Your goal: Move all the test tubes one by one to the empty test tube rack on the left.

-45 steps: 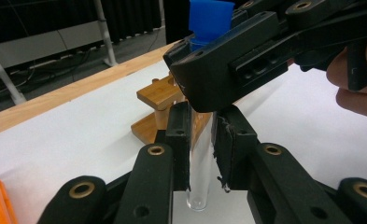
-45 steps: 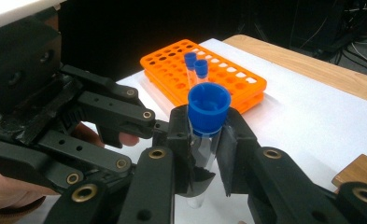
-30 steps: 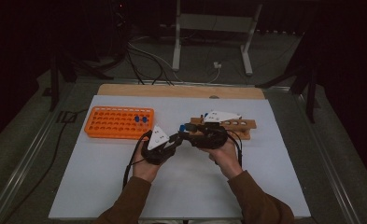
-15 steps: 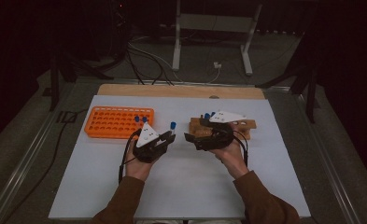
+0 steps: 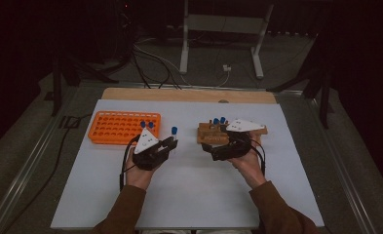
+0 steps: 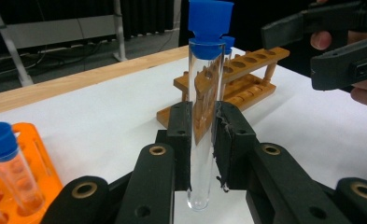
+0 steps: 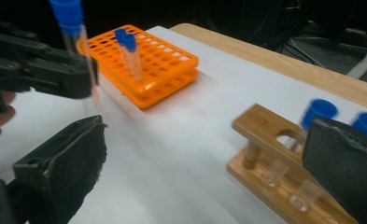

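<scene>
Over on the left sits the orange rack (image 5: pixel 124 127), with a couple of blue-capped tubes standing at its near right corner, and just to the right of it the left gripper (image 5: pixel 172 144) is clamped on a clear test tube (image 6: pixel 204 116). The tube stands upright, its long axis vertical, blue cap (image 6: pixel 210 21) on top and rounded bottom hanging just above the white table (image 5: pixel 189 190). The pads pinch it about halfway down. From where that tube hangs, the orange rack lies close to its left and a little farther back, so the left hand is plainly the nearer one to it. Moving right, the right gripper (image 5: pixel 209 148) has just been opening; its jaws stand wide apart with nothing between them, in front of the wooden rack (image 5: pixel 230 132), where more capped tubes stand.
</scene>
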Available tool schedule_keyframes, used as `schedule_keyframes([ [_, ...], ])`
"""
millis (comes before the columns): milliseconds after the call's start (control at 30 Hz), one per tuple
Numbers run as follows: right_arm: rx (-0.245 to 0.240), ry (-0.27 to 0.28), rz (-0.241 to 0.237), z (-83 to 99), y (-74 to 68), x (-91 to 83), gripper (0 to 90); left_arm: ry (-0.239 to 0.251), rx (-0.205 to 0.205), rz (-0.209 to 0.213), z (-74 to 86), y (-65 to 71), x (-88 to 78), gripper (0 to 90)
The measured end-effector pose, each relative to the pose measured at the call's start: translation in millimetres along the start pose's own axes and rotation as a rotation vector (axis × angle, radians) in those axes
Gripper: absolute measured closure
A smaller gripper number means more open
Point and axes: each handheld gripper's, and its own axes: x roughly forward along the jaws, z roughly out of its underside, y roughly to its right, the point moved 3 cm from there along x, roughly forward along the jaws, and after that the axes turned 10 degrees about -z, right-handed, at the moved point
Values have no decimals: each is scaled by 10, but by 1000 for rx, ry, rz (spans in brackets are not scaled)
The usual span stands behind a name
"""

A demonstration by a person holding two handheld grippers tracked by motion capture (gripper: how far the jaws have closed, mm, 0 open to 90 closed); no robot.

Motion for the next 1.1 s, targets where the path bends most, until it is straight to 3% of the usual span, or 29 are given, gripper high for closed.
schedule_keyframes([
  [633, 41, 60, 53, 197, 186, -294, 0, 16, -28, -50, -12, -182, -187, 783],
  [1100, 51, 86, 61, 210, 233, -340, 0, 50, -60, -116, -52, -460, -407, 782],
])
